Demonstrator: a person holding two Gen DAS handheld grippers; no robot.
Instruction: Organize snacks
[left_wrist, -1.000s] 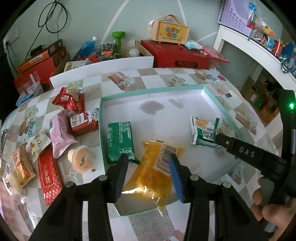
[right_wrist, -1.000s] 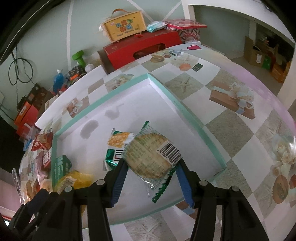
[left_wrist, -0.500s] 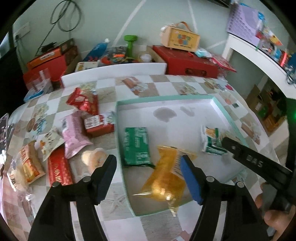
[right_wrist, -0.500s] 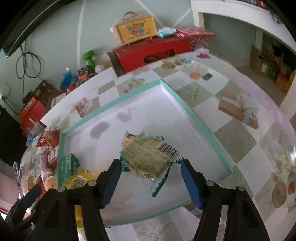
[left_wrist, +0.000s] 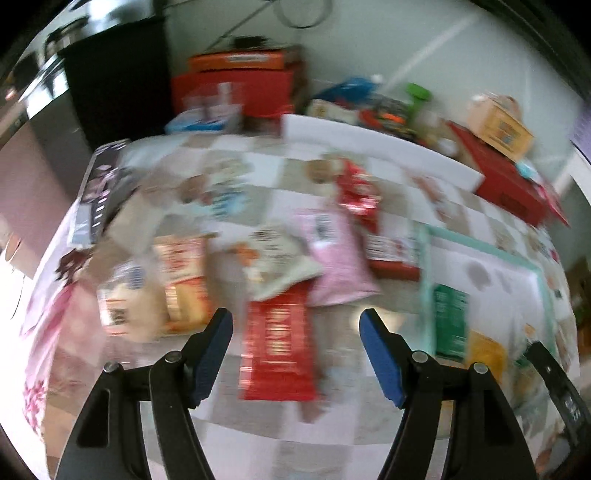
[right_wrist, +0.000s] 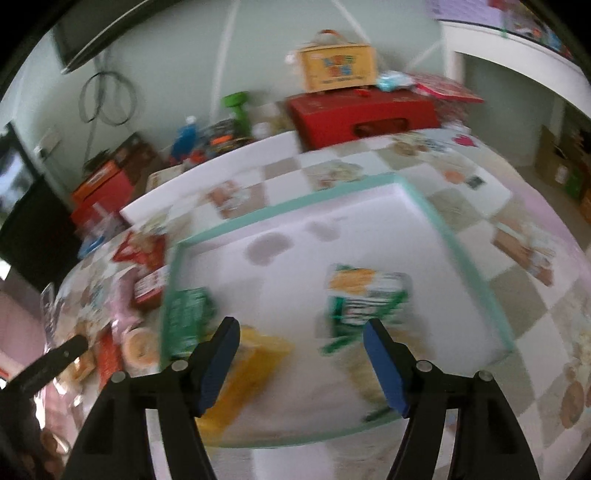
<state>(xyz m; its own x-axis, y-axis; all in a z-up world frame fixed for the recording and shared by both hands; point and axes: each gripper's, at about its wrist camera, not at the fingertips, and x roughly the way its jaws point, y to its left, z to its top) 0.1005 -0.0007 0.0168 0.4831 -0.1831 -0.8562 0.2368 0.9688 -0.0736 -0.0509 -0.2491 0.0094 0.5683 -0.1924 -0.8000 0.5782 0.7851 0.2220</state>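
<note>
Both views are motion-blurred. My left gripper (left_wrist: 295, 334) is open and empty above loose snacks on the table: a long red pack (left_wrist: 277, 347), a pink bag (left_wrist: 334, 264), a white pack (left_wrist: 275, 266), orange packs (left_wrist: 183, 273). My right gripper (right_wrist: 301, 339) is open and empty above the teal-rimmed white tray (right_wrist: 469, 258). In the tray lie a green-white pack (right_wrist: 364, 295), a dark green pack (right_wrist: 184, 325) and a yellow bag (right_wrist: 243, 373). The tray also shows at the right of the left wrist view (left_wrist: 424, 280).
A red box (right_wrist: 362, 118) with a yellow carton (right_wrist: 338, 68) on it stands behind the table. A white board (left_wrist: 376, 147) lies along the table's far edge. More boxes (left_wrist: 236, 85) and a black cabinet (left_wrist: 114, 85) stand at back left.
My left gripper let go of the yellow bag, opened wider and swung left over the loose snacks. My right gripper released the green-white pack in the tray and pulled back.
</note>
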